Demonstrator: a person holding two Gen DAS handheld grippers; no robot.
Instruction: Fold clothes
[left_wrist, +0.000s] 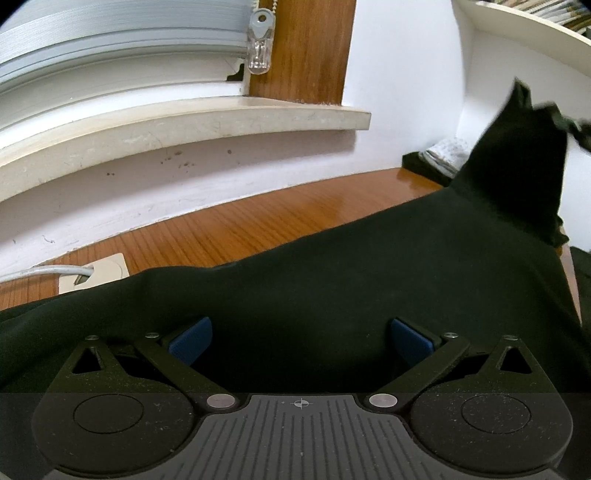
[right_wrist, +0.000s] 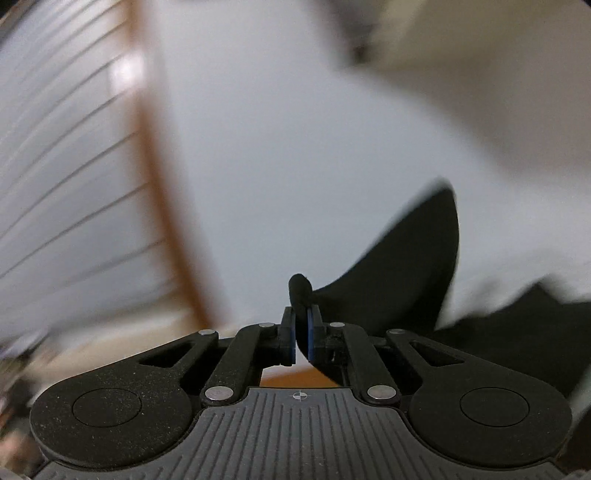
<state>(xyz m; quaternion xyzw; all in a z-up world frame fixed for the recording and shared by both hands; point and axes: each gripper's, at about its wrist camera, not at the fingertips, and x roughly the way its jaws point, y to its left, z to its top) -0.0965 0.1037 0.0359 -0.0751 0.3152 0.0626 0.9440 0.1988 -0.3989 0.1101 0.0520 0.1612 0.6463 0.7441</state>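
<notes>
- Black garment (left_wrist: 332, 280) lies spread over the glossy wooden table (left_wrist: 258, 221), filling the lower half of the left wrist view, one corner lifted at the right edge.
- Left gripper (left_wrist: 301, 338) hangs over the cloth with its blue pads (left_wrist: 190, 338) wide apart, gripping nothing.
- Right gripper (right_wrist: 301, 332) is clamped on a fold of the garment (right_wrist: 399, 277), low centre of a blurred frame.
- White window sill (left_wrist: 184, 125) sits at upper left.

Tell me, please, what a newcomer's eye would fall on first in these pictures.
First, the black garment spread over the wooden table, one corner lifted high at the right of the left wrist view. Next, the right claw, shut on a fold of that cloth against a blurred white wall. The left claw stands open over the cloth, below the window sill.
</notes>
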